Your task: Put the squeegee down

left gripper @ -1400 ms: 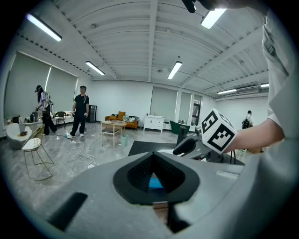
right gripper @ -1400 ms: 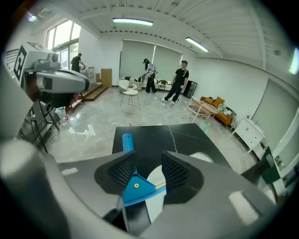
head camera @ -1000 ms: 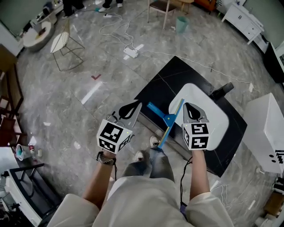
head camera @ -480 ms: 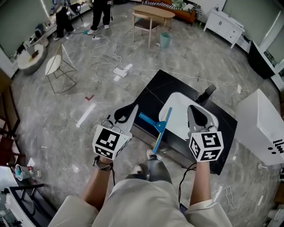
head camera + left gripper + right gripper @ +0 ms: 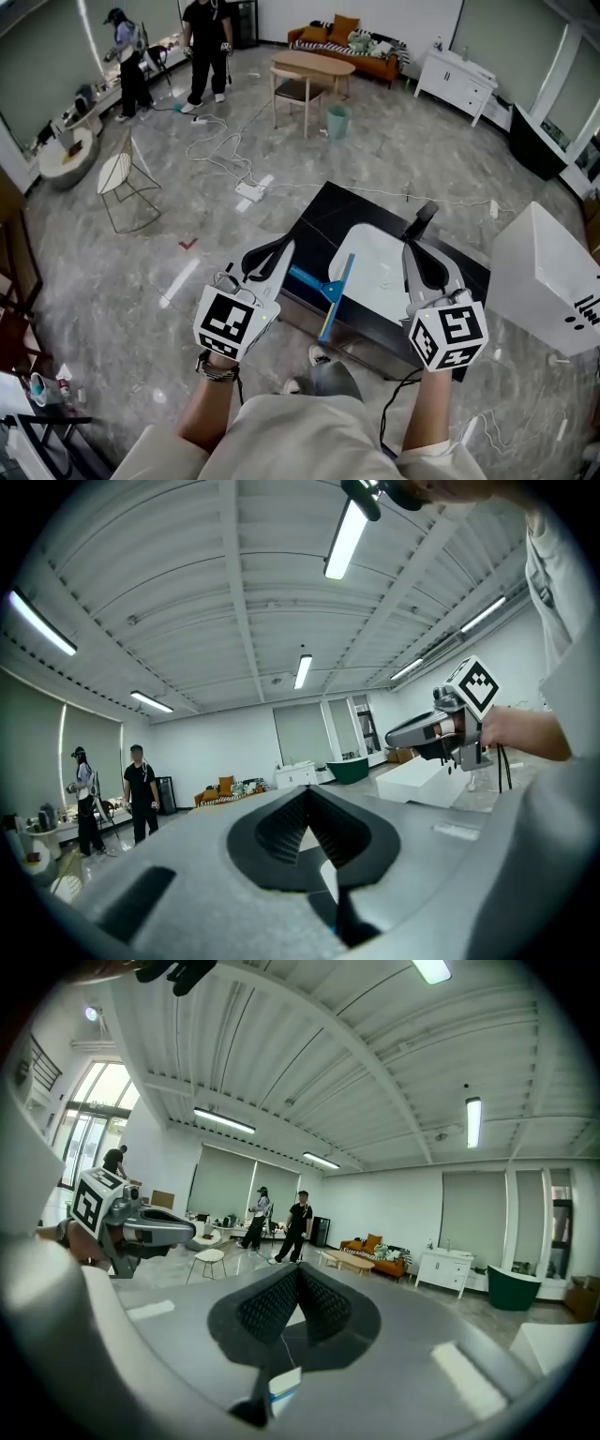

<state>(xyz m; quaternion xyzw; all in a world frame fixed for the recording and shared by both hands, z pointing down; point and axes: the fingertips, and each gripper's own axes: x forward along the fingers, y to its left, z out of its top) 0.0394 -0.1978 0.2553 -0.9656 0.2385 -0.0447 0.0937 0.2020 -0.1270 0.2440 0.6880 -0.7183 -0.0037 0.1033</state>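
**Head view.** No readable print. Each cube carries only black-and-white square markers. The white box (image 5: 548,277) at right has a black mark that the frame edge cuts off.
Blue squeegee (image 5: 323,289), with a yellow strip on its long bar, lies at the near left edge of the black counter (image 5: 319,214), just beside the white sink (image 5: 370,267). It is apart from both tools. Cannot tell whether it overhangs the edge.
Left hand-held gripper (image 5: 287,247): jaws together, empty, over the counter's left edge. Right hand-held gripper (image 5: 412,246): jaws together, empty, over the sink. A black faucet (image 5: 422,220) stands at the sink's far end.
The floor (image 5: 141,262) is grey and marbled, with white cables and a power strip (image 5: 248,192). Farther off are a wire chair (image 5: 122,178), a wooden table (image 5: 309,66), an orange sofa (image 5: 347,42), a white cabinet (image 5: 455,80) and two people (image 5: 206,42).

**Left gripper view.** Ribbed pads meet at the tip with nothing between them. The white ribbed ceiling (image 5: 187,592) carries tube lights. The right tool shows at the right edge, held in a hand. The floor is mostly hidden behind the tool body.

**Right gripper view.** Pads are pressed together and empty. A small white-and-blue label (image 5: 286,1382) sits at the jaw base, too small to read. The left tool is at the left, with windows behind it.
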